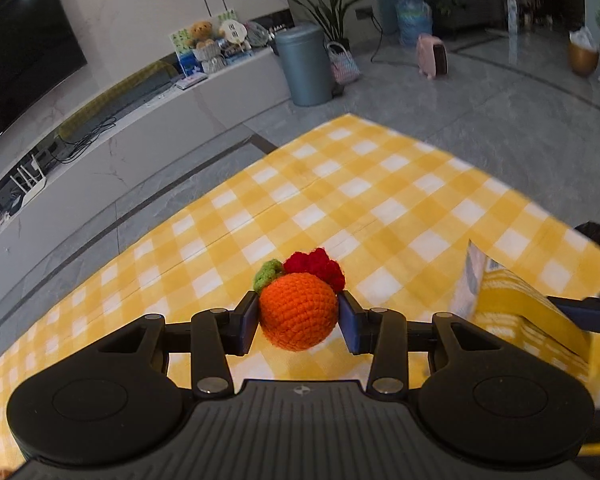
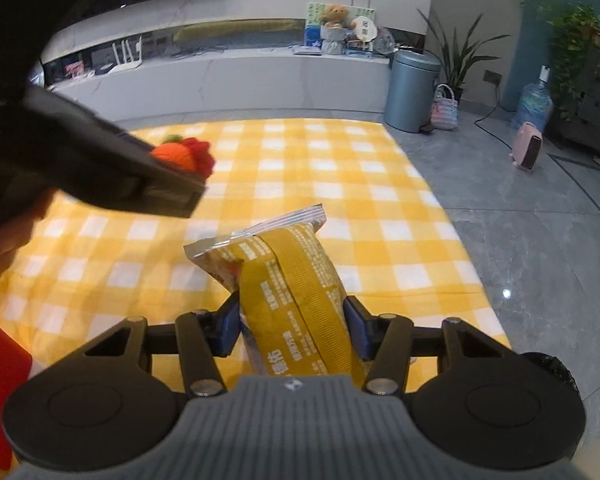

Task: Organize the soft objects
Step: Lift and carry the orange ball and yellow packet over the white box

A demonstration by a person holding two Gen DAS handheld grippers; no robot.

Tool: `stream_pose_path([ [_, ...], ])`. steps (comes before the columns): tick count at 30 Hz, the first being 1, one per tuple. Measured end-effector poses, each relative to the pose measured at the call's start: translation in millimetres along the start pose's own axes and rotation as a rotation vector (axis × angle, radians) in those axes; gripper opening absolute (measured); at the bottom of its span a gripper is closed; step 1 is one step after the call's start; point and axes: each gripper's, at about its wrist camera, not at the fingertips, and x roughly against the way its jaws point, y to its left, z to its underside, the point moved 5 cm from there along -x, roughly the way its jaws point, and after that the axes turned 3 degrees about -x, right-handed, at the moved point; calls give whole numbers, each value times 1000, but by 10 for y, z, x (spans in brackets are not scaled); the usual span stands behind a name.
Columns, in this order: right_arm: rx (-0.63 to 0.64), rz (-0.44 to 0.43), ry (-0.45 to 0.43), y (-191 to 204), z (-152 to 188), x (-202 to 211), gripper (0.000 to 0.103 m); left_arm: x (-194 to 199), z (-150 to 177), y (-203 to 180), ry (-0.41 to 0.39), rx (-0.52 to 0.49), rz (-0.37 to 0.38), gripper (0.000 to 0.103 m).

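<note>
My left gripper is shut on a crocheted orange ball with a green leaf and a red knitted tuft, held above the yellow checked tablecloth. My right gripper is shut on a yellow snack packet, which sticks up and forward between the fingers. The packet also shows at the right edge of the left wrist view. The crocheted ball shows at upper left of the right wrist view, in the left gripper.
The tablecloth covers the table; grey tiled floor lies beyond its edges. A grey bin, a pink heater, a water jug, plants and a low TV bench stand far off. A red object is at bottom left.
</note>
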Motion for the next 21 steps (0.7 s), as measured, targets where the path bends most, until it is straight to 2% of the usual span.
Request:
stream_pose_path([
  [4,-111,-22,-63,-89,-40,193,53,296,24,-73,-29,-16,21,47],
  [6,-150,-28,-110,-129,-71,309,53,472,10,-51,-43,2,43,47],
  [9,-243,-82,-170,-208,-90,478,53,797,-11,66,-64,35,59,47],
  [14,-309,-188,-238,-214,-98,736,53,1457,154,406,-137,53,-10,47],
  [21,-291,-268,-308,32,-230,1014,53,2109,677,1018,-177,159,-107,47],
])
